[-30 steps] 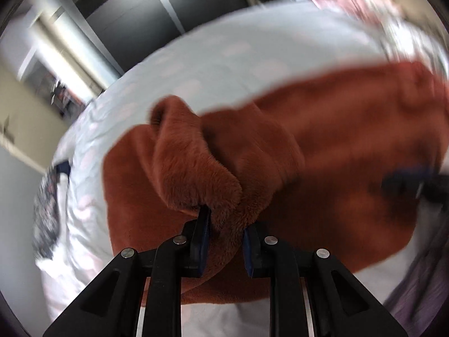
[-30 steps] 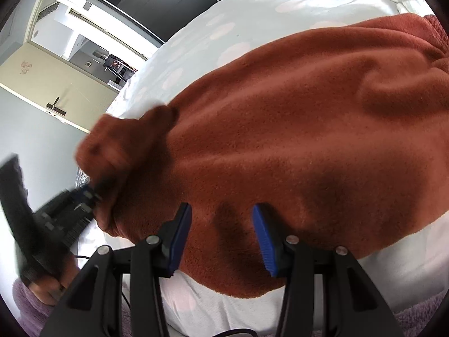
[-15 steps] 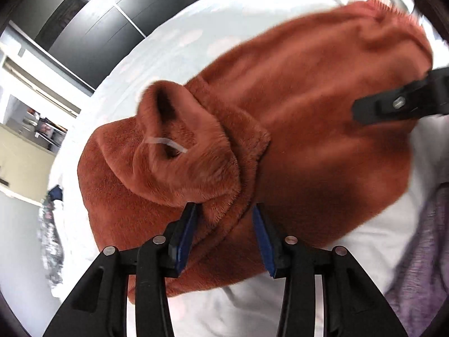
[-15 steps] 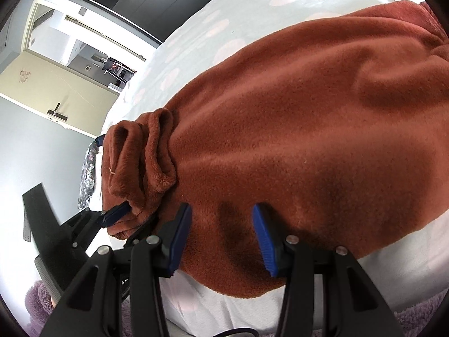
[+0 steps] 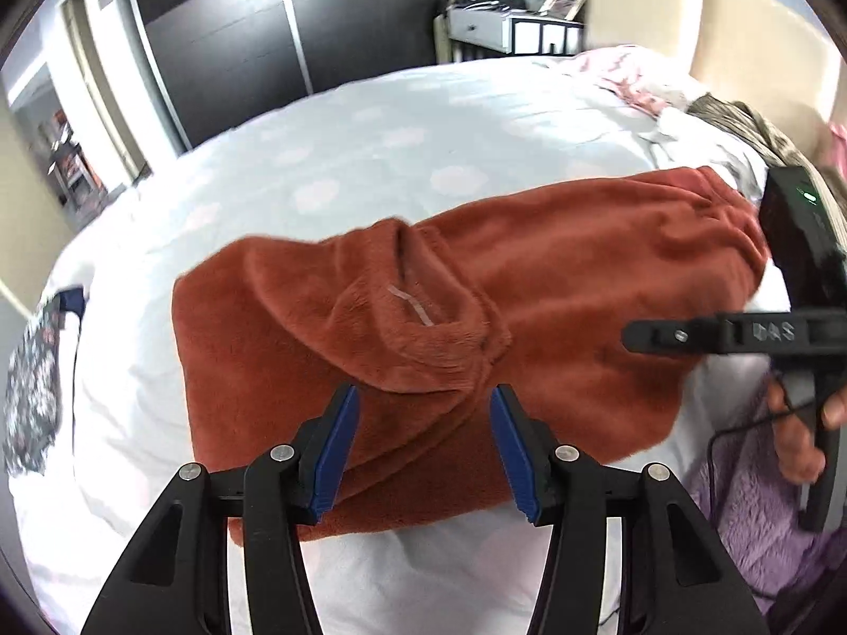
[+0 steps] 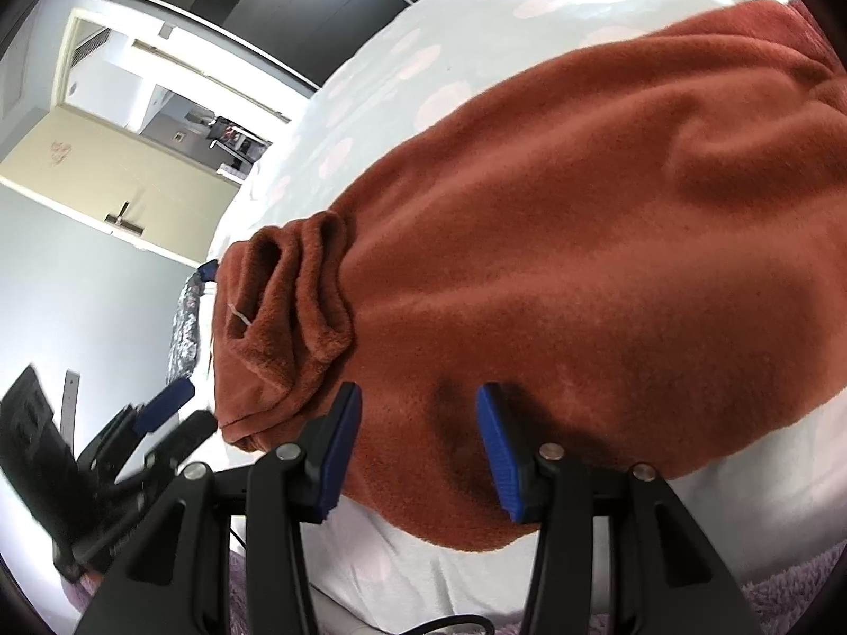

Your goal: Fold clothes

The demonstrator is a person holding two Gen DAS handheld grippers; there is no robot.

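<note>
A rust-brown fleece garment (image 5: 556, 286) lies folded across the white bed (image 5: 370, 137). Its collar end with a pale loop (image 5: 410, 302) lies bunched on top at the near left. My left gripper (image 5: 421, 442) hovers just above and before that bunched end, jaws opening, nothing between the blue pads. In the right wrist view the same garment (image 6: 609, 243) fills the frame and my right gripper (image 6: 418, 447) stands open over its near edge, holding nothing. The left gripper (image 6: 177, 413) shows at the lower left there, off the cloth.
A dark patterned garment (image 5: 32, 381) lies at the bed's left edge. Pink and beige clothes (image 5: 688, 95) pile near the headboard. A purple fluffy cloth (image 5: 751, 518) lies at the near right. A hand (image 5: 794, 423) holds the right gripper. Dark wardrobe doors (image 5: 238, 42) stand behind.
My left gripper opened, let go of the bunched collar end and drew back and up. The collar end dropped onto the garment. The right gripper stayed still.
</note>
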